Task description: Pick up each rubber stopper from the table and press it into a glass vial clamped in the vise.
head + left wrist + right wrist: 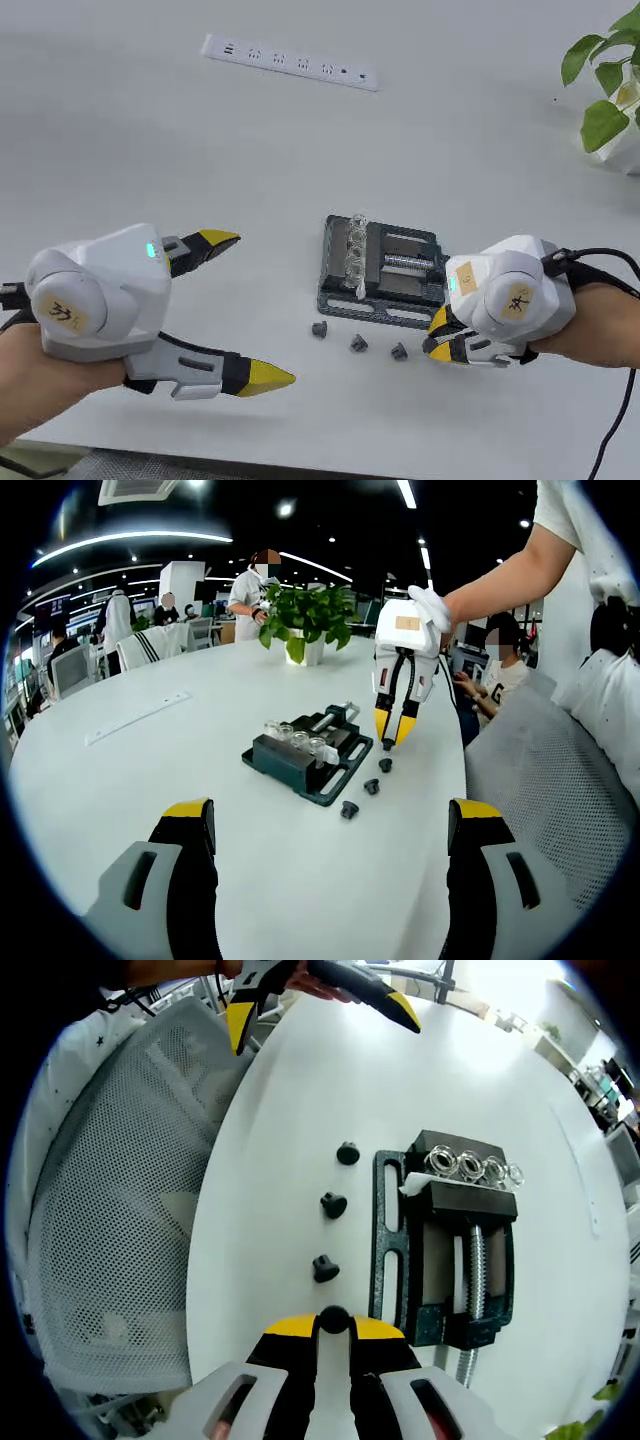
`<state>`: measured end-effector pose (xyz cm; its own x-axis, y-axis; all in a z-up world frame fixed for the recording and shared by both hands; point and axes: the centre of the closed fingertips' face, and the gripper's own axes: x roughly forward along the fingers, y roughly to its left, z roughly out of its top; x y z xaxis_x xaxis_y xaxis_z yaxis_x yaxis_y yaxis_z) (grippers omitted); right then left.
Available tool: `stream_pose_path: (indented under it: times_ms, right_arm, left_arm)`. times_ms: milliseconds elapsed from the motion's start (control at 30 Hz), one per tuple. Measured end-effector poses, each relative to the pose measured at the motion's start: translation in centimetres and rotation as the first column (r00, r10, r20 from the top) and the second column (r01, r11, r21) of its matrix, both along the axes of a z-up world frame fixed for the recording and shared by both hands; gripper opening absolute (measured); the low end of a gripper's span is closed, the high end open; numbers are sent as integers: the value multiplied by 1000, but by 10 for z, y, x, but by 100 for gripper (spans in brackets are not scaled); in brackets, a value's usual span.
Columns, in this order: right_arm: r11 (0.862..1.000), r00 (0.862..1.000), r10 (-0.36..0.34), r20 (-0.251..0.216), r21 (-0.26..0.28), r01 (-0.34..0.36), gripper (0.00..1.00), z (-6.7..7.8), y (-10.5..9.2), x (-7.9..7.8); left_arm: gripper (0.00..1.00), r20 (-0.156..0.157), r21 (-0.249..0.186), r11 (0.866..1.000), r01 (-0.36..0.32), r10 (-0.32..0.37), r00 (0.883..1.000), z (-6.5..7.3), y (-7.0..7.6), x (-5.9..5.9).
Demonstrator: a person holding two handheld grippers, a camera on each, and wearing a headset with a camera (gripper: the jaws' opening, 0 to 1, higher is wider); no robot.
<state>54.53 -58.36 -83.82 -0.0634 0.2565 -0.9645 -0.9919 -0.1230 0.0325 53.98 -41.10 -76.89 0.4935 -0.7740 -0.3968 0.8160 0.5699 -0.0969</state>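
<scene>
Right hand-held gripper: jaws narrow, pinched on a black rubber stopper btw the yellow tips. It points down at the white surface, just off the near corner of the vise on the screw side. In left gripper view the held stopper looks to hang just above the surface.

Left hand-held gripper: jaws wide apart w/ nothing btw them, well left of the vise and aimed toward it.

Three loose stoppers lie in a short row on the surface along the front edge of the vise base, each apart from the next. The one nearest the right hand-held gripper sits just beside its tips.

The vise is dark, flat on the surface, screw showing. Four glass vials stand upright in a row clamped btw its jaws, mouths open.

Further out: white power strip at the far side of the surface, potted plant at far right. A mesh chair is beside the surface edge in right gripper view.
</scene>
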Motion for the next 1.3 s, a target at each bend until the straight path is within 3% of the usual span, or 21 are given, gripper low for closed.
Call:
stream_pose_path:
  times_ms: [200,300,467,667,967,1300]
  right_arm:
    - [999,1000,-24,-10,35,24,7,24,7,7]
    - [996,999,-50,-21,74,52,7,44,17,15]
    - [990,997,-73,-4,122,73,7,67,33,37]
    - [985,997,-82,5,150,80,7,82,54,60]
    - [987,998,-49,28,156,44,6,84,81,88]
    - [992,999,-23,35,123,19,6,71,96,113]
  left_arm:
    - [96,4,11,1000,13,-13,1000,0,-1,0]
    - [96,6,20,1000,21,-21,1000,0,-2,-1]
    - [96,8,22,999,25,-25,1000,0,-2,-2]
    - [95,9,19,1000,25,-25,1000,-2,-1,-3]
    - [95,14,18,1000,17,-17,1000,-1,1,0]
    - [95,7,19,1000,10,-10,1000,-8,6,4]
